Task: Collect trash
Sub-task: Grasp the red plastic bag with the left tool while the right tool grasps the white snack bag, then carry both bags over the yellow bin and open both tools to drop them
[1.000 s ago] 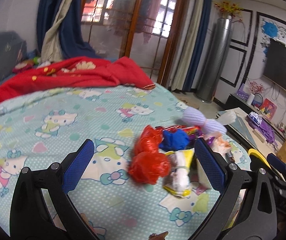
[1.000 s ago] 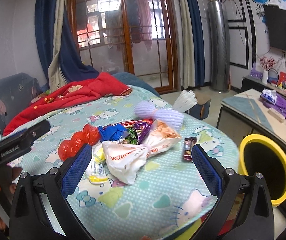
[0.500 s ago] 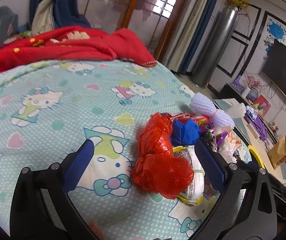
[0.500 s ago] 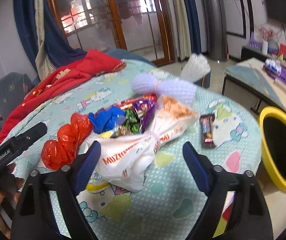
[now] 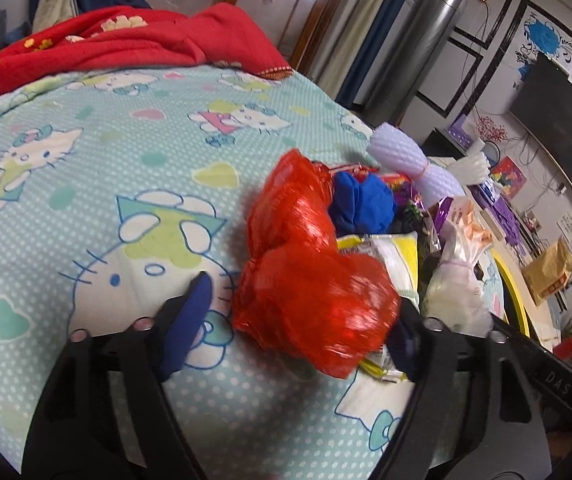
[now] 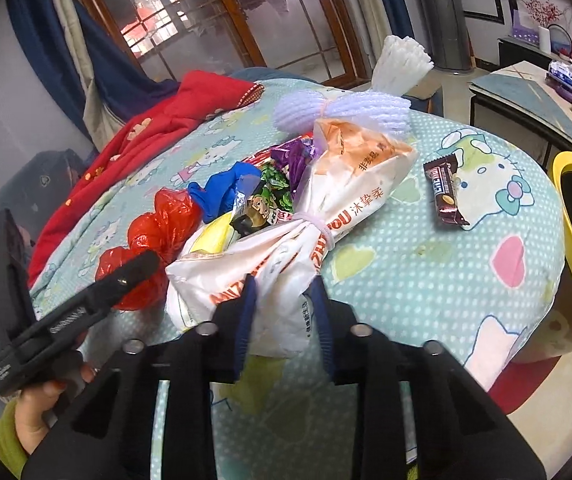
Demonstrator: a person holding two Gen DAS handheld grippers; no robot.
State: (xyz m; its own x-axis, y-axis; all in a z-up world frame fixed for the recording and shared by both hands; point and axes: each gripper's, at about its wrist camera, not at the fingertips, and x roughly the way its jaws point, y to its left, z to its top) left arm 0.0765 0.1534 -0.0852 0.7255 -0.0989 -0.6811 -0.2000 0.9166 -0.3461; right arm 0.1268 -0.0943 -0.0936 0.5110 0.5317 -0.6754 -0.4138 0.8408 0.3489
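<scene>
The left claw [image 5: 297, 320] straddles the red plastic bag [image 5: 309, 280] on the bed [image 5: 86, 160]. Its jaws have just been closing; the left pad stands clear of the bag, so the claw is released. At 1 o'clock from the red bag lies a blue wrapper [image 5: 361, 204]. The right claw [image 6: 286, 320], jaws just closed, is clenched on the near end of the white tied bag [image 6: 286, 264]. At 3 o'clock from this bag lies a brown candy bar [image 6: 443, 192]; further right stands the yellow-rimmed bin [image 6: 569, 240].
</scene>
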